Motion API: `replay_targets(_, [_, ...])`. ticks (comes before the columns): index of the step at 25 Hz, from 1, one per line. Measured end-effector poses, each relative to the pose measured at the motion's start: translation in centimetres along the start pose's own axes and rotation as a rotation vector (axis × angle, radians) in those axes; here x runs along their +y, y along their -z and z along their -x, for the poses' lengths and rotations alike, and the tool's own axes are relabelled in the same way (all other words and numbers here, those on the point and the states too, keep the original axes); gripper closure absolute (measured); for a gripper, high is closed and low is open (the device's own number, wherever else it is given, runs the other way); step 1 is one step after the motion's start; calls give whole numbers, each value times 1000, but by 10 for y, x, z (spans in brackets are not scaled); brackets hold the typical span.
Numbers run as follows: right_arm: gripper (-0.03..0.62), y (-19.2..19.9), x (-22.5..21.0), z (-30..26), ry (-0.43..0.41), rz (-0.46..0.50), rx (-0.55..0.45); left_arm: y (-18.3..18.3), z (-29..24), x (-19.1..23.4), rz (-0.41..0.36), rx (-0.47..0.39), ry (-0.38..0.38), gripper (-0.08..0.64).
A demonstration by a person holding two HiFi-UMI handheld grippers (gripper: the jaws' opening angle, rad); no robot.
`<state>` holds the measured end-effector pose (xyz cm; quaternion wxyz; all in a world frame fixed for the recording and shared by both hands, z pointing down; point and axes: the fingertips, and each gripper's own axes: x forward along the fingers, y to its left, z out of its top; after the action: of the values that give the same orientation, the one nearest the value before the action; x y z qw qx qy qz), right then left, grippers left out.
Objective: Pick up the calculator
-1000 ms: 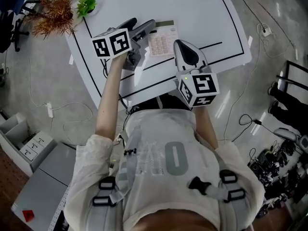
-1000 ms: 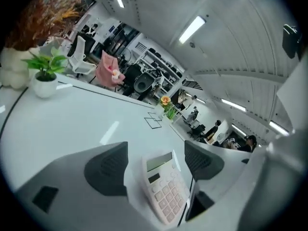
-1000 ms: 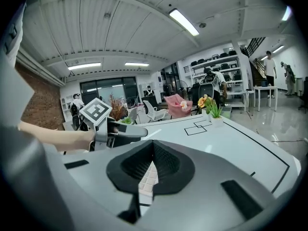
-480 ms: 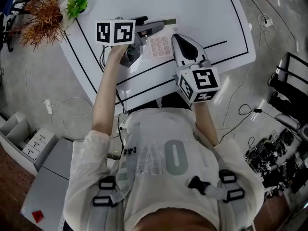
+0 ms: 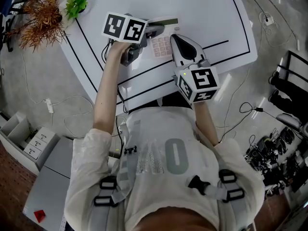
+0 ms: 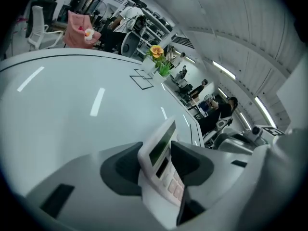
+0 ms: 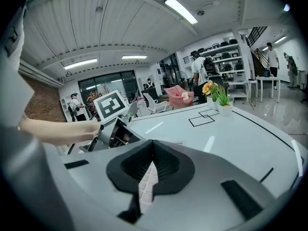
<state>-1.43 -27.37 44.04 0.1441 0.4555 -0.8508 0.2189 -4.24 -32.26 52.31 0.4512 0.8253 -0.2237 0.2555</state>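
now the left gripper is down at the calculator. a second ago it hung above the calculator's left side with its jaws spread wide and its marker cube riding higher. since then it has dipped, tipped nose-down and reached over the top left corner by the display. its jaws are closing with the calculator between them, and in the left gripper view the pads look to sit against both of its faces, so i read this as the pinch taking hold. the calculator is on the white table, in front of the person, and in the left gripper view its display end seems tilted up between the pads, though i cannot tell whether it has left the surface. the right gripper has hardly shifted. its jaws are pressed together on nothing, and its tip is at the calculator's right edge with keys showing just under it. whether it touches them i cannot tell. for the task this means the approach looks done and the grasp is forming, with the lift still to come. as for room, the calculator lies well inside the table, with a black line running just below it and the near edge further toward the person. the green plant and dried plant are well apart at the far left corner, so straight up looks free, with the right gripper the only close neighbour.
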Motion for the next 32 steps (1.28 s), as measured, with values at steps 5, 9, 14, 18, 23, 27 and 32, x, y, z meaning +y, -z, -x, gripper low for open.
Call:
replay_targets(5, [586,3,-1,-2,-2,4,8,1,-1,3,32,7,13,378])
replay_targets(9, [586,6,-5,0,5,1,13,2,-3,0,122,-11,45,407])
replay_targets(14, [586,10,-7,-4,12,-1,16,1,-7,-6,193,-67,115,446])
replay_targets(18, [586,9,-10,-3,17,-2,11,-6,-10,-17,224,-119,151,472])
replay_targets(23, [586,9,-10,-1,20,-4,5,-6,-12,-19,227,-134,158,474])
replay_targets(27, [586,9,-12,4,21,-3,3,-9,-13,-23,219,-142,148,476])
replay_targets(32, [586,5,-15,11,26,4,-8,-15,-12,-27,203,-169,123,477])
